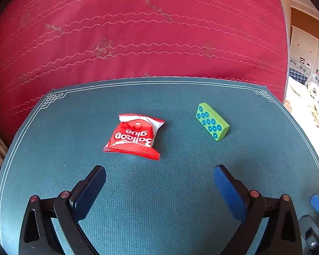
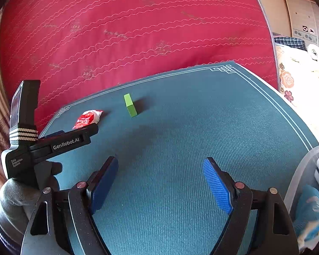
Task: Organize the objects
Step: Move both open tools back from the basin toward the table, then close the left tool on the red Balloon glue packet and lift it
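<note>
A: Left tongs (image 1: 159, 171)?
B: Spread apart, nothing between them. Red "Balloon glue" packet (image 1: 135, 137) lies flat on the bench (image 1: 159, 201) just ahead; green tile (image 1: 212, 121) with blue dots ahead and to the right, apart from the packet.
A: Right tongs (image 2: 160, 162)?
B: Also wide apart, empty. Tile and packet well ahead, to their left; clear bin (image 2: 302, 174) at their right.

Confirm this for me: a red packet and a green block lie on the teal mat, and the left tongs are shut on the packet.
One thing is wrong: the left tongs are open and hold nothing, hovering short of the red packet, as the left wrist view shows. The rest stands: the packet and the green block both lie on the teal mat.
</note>
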`<action>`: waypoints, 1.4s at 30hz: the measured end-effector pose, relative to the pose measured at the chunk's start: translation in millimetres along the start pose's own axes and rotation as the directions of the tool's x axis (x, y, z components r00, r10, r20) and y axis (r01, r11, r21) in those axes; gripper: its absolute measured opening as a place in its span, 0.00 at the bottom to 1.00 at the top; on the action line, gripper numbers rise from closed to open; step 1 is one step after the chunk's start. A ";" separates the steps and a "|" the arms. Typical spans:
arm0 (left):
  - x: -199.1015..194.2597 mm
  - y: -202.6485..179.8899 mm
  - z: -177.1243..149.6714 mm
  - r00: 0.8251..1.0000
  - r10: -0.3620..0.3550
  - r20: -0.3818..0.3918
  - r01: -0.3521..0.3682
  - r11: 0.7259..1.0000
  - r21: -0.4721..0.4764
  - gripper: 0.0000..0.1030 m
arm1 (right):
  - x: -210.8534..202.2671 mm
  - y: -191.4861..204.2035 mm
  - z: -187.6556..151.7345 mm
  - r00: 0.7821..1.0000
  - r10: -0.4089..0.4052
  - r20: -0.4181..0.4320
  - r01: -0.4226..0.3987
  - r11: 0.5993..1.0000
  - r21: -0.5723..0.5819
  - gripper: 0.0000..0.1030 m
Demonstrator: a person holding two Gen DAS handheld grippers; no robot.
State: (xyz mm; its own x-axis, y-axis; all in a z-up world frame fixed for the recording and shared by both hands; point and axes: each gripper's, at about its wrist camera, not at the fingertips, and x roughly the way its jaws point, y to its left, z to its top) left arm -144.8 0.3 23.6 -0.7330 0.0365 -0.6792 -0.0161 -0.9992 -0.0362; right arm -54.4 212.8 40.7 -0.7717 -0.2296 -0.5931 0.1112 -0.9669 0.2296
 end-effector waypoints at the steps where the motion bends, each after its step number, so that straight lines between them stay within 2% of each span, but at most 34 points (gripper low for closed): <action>1: 4.4 5.9 2.4 1.000 -0.001 -0.007 0.001 1.000 -0.013 0.99 | 3.7 0.2 0.8 1.000 0.004 -0.007 -0.004 1.000 0.002 0.80; 12: 27.3 26.8 18.9 0.998 -0.044 -0.047 0.042 0.997 -0.058 0.95 | 27.6 10.0 5.4 0.998 0.026 -0.057 -0.028 0.999 -0.033 0.80; 14: 33.9 26.7 19.5 0.996 -0.055 -0.068 0.051 0.997 -0.058 0.81 | 30.7 13.4 7.3 0.998 0.027 -0.058 -0.029 0.999 -0.044 0.80; 21: 41.9 31.3 22.3 0.996 -0.069 -0.062 0.064 0.995 -0.077 0.69 | 46.0 19.5 12.8 0.997 0.035 -0.076 -0.039 0.998 -0.043 0.80; 23: 41.9 34.3 22.5 0.995 -0.081 -0.055 0.076 0.993 -0.086 0.60 | 52.1 22.1 15.1 0.996 0.037 -0.080 -0.041 0.998 -0.045 0.80; 31: 35.8 36.4 23.2 0.993 -0.118 -0.029 0.115 0.990 -0.076 0.58 | 86.8 44.8 33.0 0.995 0.054 -0.087 -0.061 0.995 -0.075 0.78; 38: 26.8 37.6 20.4 0.993 -0.119 0.002 0.119 0.990 -0.074 0.58 | 122.9 64.9 57.0 0.995 0.026 -0.095 -0.037 0.992 -0.124 0.61; 42: 27.1 43.7 20.8 0.992 -0.123 0.002 0.122 0.988 -0.098 0.58 | 139.6 70.5 68.1 0.995 0.000 -0.097 -0.014 0.988 -0.151 0.55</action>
State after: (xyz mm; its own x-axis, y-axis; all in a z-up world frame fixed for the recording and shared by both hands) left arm -179.5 -42.7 18.9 -0.7265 0.1588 -0.6685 -0.0392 -0.9809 -0.1904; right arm -196.9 120.1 26.6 -0.7076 -0.2388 -0.6651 0.2155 -0.9692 0.1188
